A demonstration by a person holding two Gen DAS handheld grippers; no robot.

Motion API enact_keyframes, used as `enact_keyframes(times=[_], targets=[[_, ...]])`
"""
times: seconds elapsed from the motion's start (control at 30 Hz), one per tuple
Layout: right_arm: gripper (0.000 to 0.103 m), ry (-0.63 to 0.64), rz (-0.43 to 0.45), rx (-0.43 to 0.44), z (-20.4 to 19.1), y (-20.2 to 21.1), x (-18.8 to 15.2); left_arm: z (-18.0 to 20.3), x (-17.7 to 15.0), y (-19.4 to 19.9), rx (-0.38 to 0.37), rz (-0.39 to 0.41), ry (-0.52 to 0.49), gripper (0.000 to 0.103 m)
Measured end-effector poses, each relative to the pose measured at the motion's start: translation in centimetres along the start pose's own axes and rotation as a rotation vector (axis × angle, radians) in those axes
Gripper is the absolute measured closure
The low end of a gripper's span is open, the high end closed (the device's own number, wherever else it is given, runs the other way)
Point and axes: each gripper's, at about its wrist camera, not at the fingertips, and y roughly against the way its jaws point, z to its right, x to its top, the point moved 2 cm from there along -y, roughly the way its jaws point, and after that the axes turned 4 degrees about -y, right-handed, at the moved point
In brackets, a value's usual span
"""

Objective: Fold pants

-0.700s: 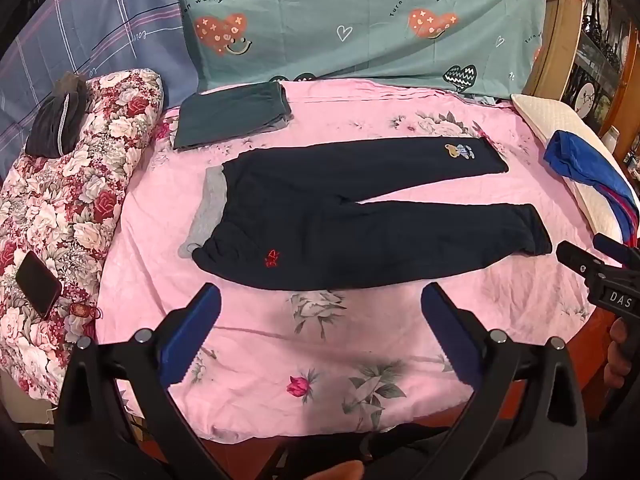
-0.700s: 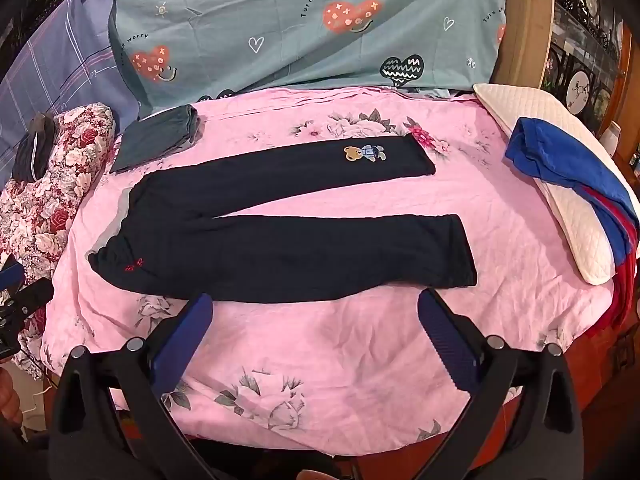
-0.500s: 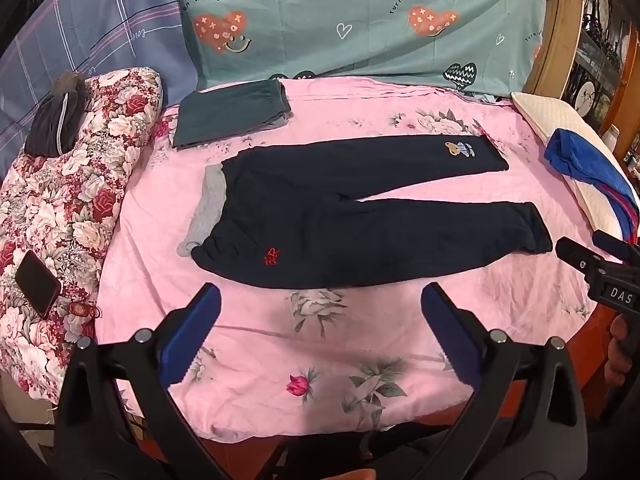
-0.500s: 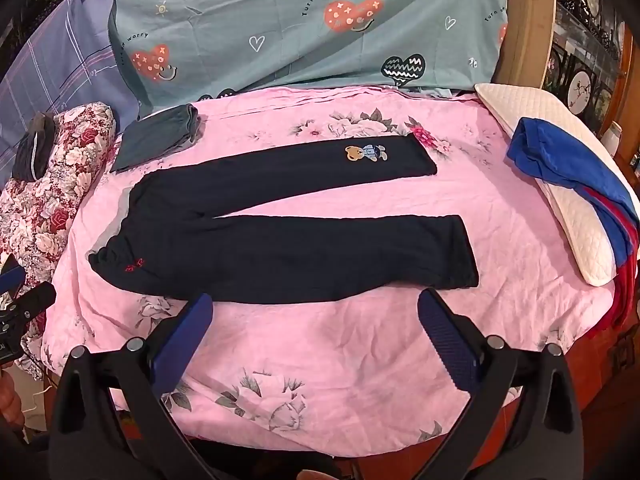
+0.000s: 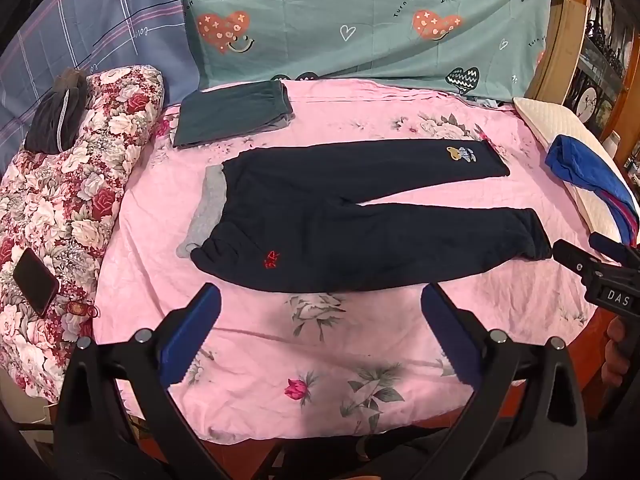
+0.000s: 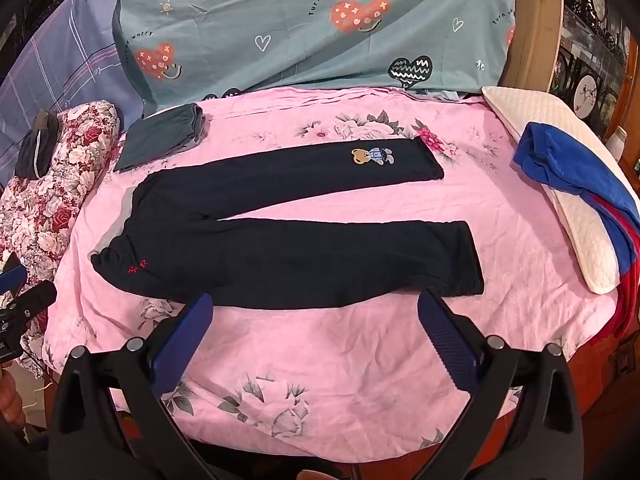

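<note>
the dark pants (image 5: pixel 360 220) lie flat on the pink sheet (image 5: pixel 320 344), legs spread apart, ready to fold — and the left gripper (image 5: pixel 320 334) and right gripper (image 6: pixel 316 340) hang just above the near edge, jaws wide, holding nothing.

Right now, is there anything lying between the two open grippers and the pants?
Nothing visible. Only bare pink sheet lies between the left gripper, the right gripper and the pants, which lie flat and unfolded.
</note>
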Motion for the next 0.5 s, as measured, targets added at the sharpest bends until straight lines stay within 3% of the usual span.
enact_keyframes(times=[0.5], targets=[[0.001, 0.002, -0.004, 0.009, 0.09, -0.26, -0.15, 0.47, 0.09, -0.01, 0.003, -0.005, 0.004, 0.002]])
